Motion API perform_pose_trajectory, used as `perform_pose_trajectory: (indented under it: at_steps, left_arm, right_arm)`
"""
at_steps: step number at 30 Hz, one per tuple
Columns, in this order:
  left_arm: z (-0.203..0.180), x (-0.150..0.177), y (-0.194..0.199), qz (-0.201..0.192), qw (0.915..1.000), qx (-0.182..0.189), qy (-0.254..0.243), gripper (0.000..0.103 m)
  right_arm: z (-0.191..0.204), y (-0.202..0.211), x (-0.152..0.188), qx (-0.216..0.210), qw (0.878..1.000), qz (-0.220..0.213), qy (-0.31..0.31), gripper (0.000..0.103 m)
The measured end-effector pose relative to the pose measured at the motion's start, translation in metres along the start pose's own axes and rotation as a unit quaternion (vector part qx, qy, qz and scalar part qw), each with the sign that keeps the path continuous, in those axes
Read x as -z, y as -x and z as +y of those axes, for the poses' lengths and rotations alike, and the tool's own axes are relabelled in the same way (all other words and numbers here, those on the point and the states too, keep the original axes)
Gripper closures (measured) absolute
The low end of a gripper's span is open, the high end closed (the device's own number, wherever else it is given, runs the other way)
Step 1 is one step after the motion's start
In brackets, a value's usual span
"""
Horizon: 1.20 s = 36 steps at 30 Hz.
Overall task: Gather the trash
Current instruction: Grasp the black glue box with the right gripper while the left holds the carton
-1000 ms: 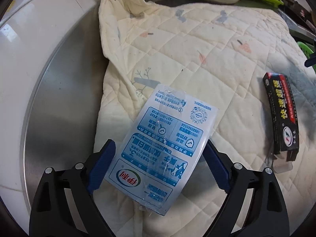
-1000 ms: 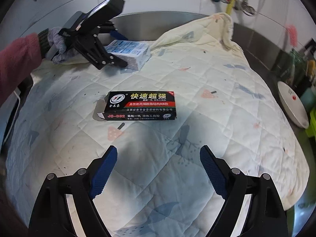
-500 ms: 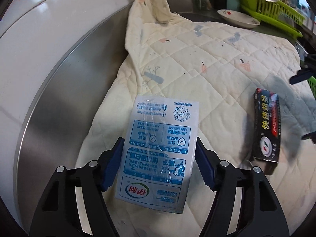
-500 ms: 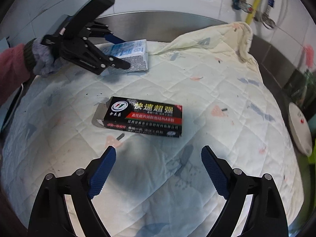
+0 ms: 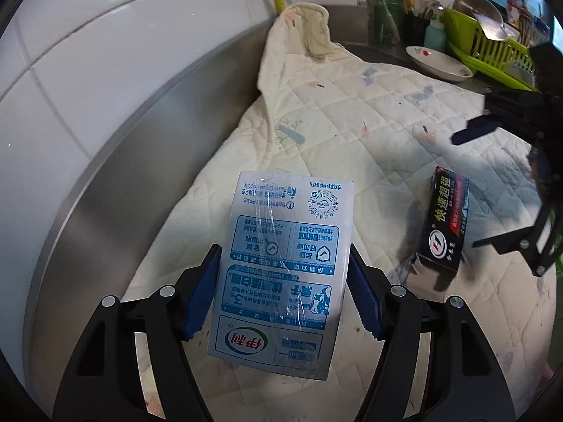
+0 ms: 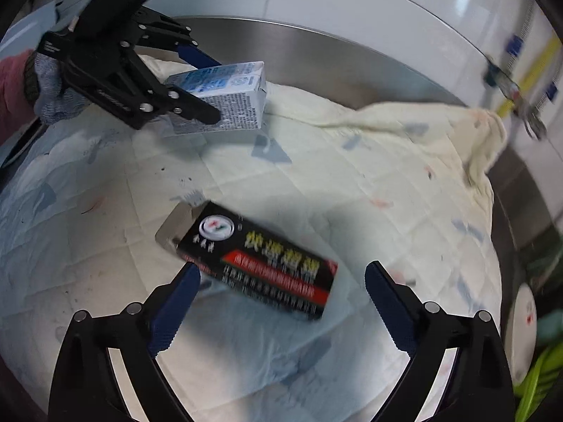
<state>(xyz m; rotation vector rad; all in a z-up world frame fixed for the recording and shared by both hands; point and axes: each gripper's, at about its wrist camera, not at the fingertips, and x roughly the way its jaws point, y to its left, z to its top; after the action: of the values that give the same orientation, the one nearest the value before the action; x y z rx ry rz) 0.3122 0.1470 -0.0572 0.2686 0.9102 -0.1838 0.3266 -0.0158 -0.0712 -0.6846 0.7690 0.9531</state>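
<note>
Left gripper (image 5: 283, 292): jaws part-closed with both blue pads pressed on the sides of the white-and-blue printed milk carton (image 5: 281, 274); the jaws closed in on it within the last second and have held steady since.
Milk carton: lifted clear of the cloth in the right wrist view, held near the back edge of the table by the steel upstand.
Right gripper (image 6: 281, 302): jaws spread wide and just been opening further; nothing is pressed between the pads.
Black rectangular glue box with yellow lettering and a red band (image 6: 260, 263): lies flat on the cloth, tilted, its lower part between the right jaws without touching the right-hand pad; contact at the left-hand pad cannot be told through the blur. One end flap stands open; contents not visible.
Cream quilted cloth (image 5: 369, 112): covers the table, bunched up at its far corner against the wall.
Green plastic dish rack (image 5: 492, 52): at the far edge, holding a steel bowl (image 5: 482, 14).
White shallow dish (image 5: 438, 63): beside the rack, looks empty.
Open room: bare cloth lies between the carton and the box.
</note>
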Motion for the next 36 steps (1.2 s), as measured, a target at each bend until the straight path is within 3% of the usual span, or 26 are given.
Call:
perform_pose_trajectory:
  at_steps: [7,18,24,26,34,36]
  left_arm:
    - [0.004,0.007,0.013,-0.006,0.9999,-0.009,0.012,0.036]
    - [0.003,0.012,0.009,0.004,0.9998,-0.011,0.018,0.036]
    - [0.005,0.012,0.008,0.005,0.9997,-0.011,0.022,0.036]
    - [0.004,0.012,0.008,0.006,0.9996,-0.01,0.024,0.036]
    - [-0.001,0.011,0.01,0.004,0.9998,-0.006,0.018,0.036]
    - [-0.004,0.011,0.012,0.001,0.9999,-0.006,0.016,0.036]
  right_arm:
    - [0.004,-0.024,-0.02,-0.023,0.997,0.018,0.072,0.011]
    - [-0.013,-0.044,-0.028,-0.131,0.989,0.051,0.039,0.012]
    - [0.001,-0.04,-0.019,-0.138,0.986,0.069,0.069,0.016]
    - [0.015,-0.044,-0.012,-0.122,0.984,0.083,0.098,0.022]
    - [0.023,-0.026,0.002,-0.082,0.99,0.056,0.096,0.028]
    - [0.024,-0.023,0.007,-0.094,0.99,0.064,0.081,0.036]
